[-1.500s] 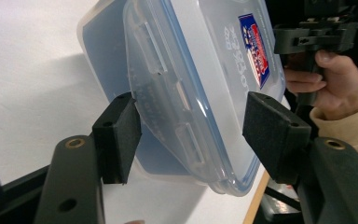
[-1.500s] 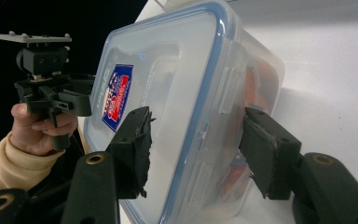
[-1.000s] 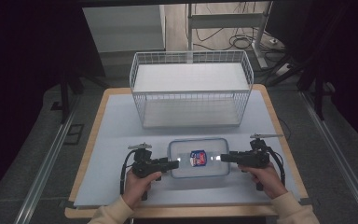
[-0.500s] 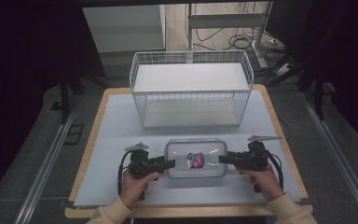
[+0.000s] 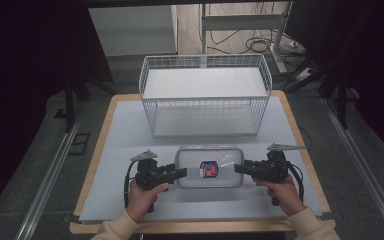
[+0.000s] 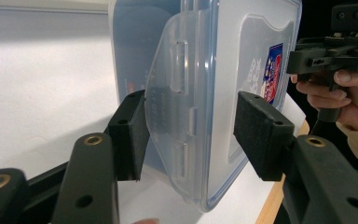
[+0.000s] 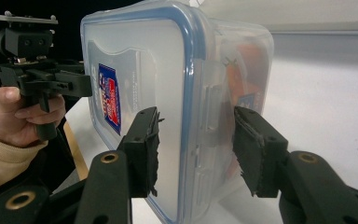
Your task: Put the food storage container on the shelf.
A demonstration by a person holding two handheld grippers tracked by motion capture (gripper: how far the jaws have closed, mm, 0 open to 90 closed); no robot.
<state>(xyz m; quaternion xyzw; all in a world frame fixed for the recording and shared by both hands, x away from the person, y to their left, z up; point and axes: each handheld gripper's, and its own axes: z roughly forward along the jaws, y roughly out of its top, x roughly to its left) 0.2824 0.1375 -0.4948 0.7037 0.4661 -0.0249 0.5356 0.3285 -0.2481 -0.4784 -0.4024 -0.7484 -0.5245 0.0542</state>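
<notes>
Claws (image 5: pixel 181 173) (image 5: pixel 238 168) astride container (image 5: pixel 209 152) end edges, unclamped

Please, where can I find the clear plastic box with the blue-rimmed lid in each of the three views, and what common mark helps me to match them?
High view: the box lies low in the middle, between the two grippers, nearer than the wire basket.
Left gripper view: it is upper centre, its side latch between the open jaws.
Right gripper view: it is in the centre, its edge between the open jaws.
Shared landmark: the red and blue sticker on the lid.
</notes>
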